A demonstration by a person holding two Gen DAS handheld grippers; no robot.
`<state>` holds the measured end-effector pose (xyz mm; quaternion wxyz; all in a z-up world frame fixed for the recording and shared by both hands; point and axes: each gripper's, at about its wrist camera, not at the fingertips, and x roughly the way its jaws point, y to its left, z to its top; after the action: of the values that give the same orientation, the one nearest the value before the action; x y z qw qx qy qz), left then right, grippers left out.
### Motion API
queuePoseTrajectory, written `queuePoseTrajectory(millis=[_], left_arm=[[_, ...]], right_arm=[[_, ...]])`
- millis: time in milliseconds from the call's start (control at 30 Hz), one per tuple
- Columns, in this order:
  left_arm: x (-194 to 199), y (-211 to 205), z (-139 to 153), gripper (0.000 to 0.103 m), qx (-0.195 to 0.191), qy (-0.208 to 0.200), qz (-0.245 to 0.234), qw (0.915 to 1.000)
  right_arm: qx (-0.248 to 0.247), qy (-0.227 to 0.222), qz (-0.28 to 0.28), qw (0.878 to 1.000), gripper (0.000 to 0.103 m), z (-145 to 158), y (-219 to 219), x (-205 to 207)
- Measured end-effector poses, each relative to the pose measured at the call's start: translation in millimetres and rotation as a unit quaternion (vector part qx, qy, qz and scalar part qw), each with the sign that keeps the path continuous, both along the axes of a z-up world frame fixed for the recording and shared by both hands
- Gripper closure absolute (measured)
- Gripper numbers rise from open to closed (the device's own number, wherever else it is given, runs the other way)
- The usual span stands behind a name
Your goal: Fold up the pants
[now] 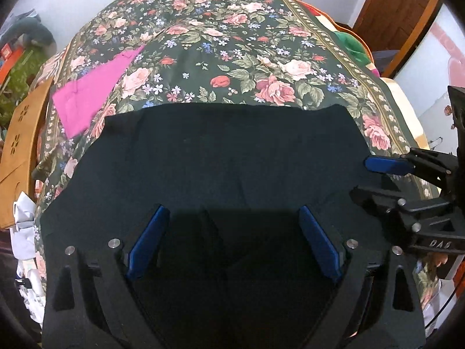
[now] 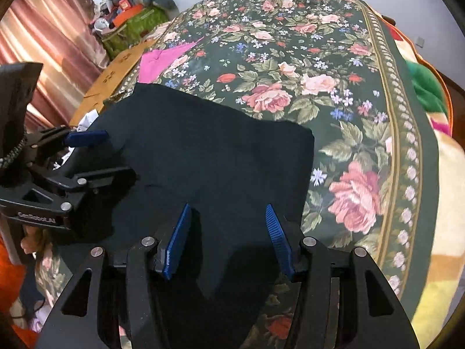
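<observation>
Left tongs (image 1: 232,241) low over the near part of the black pants (image 1: 221,157), blue pads (image 1: 149,241) spread wide, nothing between them. Right tongs (image 2: 229,238) likewise parted and empty, poised over the pants' (image 2: 203,157) near right portion.

Pants lie flat on the bed, on the floral bedspread (image 1: 232,43). Far edge runs nearly straight across; right corner squared off, with plenty of bare bedspread (image 2: 334,72) beyond it and to the right. A pink cloth (image 1: 90,93) sits off the far-left corner, apart from the pants.

Left view shows the right tongs (image 1: 386,165) at the pants' right edge. Right view alone shows the pink curtain (image 2: 49,29) and the multicoloured blanket (image 2: 436,151) under the bedspread's border.
</observation>
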<state>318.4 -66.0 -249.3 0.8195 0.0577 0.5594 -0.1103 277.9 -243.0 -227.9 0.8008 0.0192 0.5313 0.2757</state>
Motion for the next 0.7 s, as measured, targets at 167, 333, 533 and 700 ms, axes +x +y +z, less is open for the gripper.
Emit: queuePoseTrajectory(millis=[167, 333, 533, 700], left_arm=[[-9.9, 0.1, 3.7, 0.006, 0.024, -0.026, -0.009, 0.9993], [-19.3, 5.6, 8.5, 0.005, 0.040, -0.044, -0.009, 0.9982], [-32.0, 25.3, 14.8, 0.005, 0.033, -0.047, 0.010, 0.9983], [-46.9, 38.6, 27.3, 0.005, 0.025, -0.064, 0.023, 0.9974]], right_arm=[[-0.001, -0.002, -0.012, 1.000, 0.053, 3.6, -12.7, -13.1], [-0.010, -0.001, -0.023, 1.000, 0.053, 2.0, -21.5, -22.1], [-0.020, -0.004, -0.042, 0.999, 0.053, 5.7, -35.1, -33.9], [-0.041, -0.018, -0.051, 0.998, 0.053, 13.0, -36.8, -44.3]])
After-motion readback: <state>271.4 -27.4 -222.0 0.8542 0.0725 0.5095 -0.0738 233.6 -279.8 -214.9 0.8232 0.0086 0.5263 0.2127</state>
